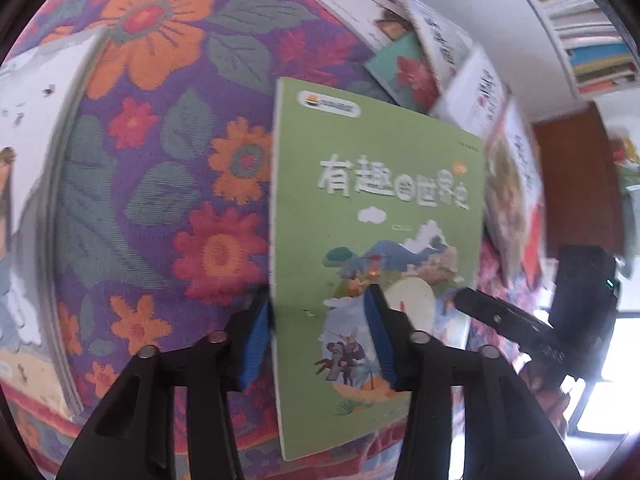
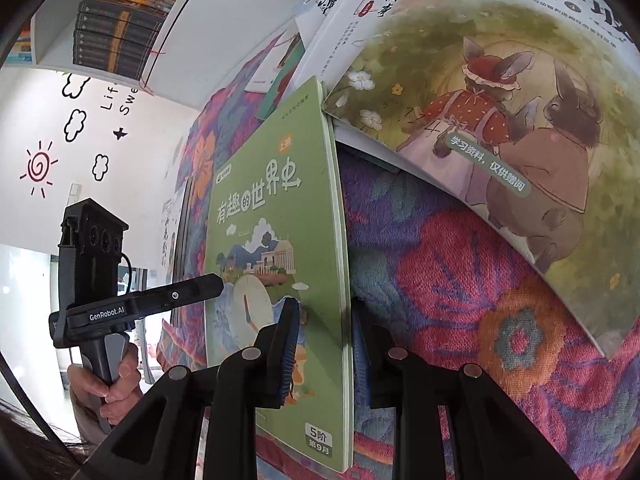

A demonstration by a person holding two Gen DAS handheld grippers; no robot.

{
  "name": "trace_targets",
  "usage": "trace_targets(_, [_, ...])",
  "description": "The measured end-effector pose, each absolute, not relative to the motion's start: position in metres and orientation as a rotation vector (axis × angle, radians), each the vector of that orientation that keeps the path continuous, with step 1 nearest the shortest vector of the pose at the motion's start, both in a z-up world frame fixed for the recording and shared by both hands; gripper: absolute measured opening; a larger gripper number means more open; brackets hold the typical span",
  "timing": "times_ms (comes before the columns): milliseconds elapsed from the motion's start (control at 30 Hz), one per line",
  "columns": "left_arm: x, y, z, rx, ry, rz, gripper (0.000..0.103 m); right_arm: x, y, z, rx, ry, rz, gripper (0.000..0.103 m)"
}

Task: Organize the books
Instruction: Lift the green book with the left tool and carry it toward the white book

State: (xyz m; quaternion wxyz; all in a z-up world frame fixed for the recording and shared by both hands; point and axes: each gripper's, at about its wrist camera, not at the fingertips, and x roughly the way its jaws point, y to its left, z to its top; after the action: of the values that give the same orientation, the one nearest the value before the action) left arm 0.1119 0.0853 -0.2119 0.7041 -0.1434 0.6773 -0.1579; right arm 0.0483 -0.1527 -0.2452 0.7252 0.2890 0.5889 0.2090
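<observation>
A thin green book (image 1: 380, 216) with white Chinese title and a landscape picture is held off the flowered cloth (image 1: 168, 152). My left gripper (image 1: 320, 332) is shut on its lower left edge, blue pads on both faces. My right gripper (image 2: 324, 344) is shut on the same green book (image 2: 276, 216) at its right edge. The left gripper's finger (image 2: 176, 296) shows at the book's far side in the right wrist view. The right gripper's finger (image 1: 496, 316) shows in the left wrist view.
A rabbit picture book (image 2: 500, 112) lies on the cloth at right, over other loose books (image 2: 360, 4). More loose books (image 1: 420, 48) lie at the cloth's far end. A large white book (image 1: 28, 208) lies at left. A white shelf (image 2: 120, 20) holds stacked books.
</observation>
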Motion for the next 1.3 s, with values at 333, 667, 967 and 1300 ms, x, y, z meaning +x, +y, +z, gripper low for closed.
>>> trace_targets(333, [0.108,0.078,-0.207,-0.273,1.483,-0.276,0.042,0.05,-0.136,-0.233,0.528,1.319,0.393,0.025])
trace_targets(667, [0.097,0.093,-0.191,-0.276,1.478,-0.297,0.04,0.041,-0.118,-0.215,0.424,1.321,0.396,0.025])
trace_targets(967, [0.093,0.098,-0.181,-0.273,1.453,-0.297,0.04,0.038,-0.11,-0.205,0.422,1.308,0.404,0.025])
trace_targets(1300, [0.092,0.107,-0.174,-0.284,1.438,-0.304,0.04,0.034,-0.101,-0.197,0.422,1.279,0.405,0.024])
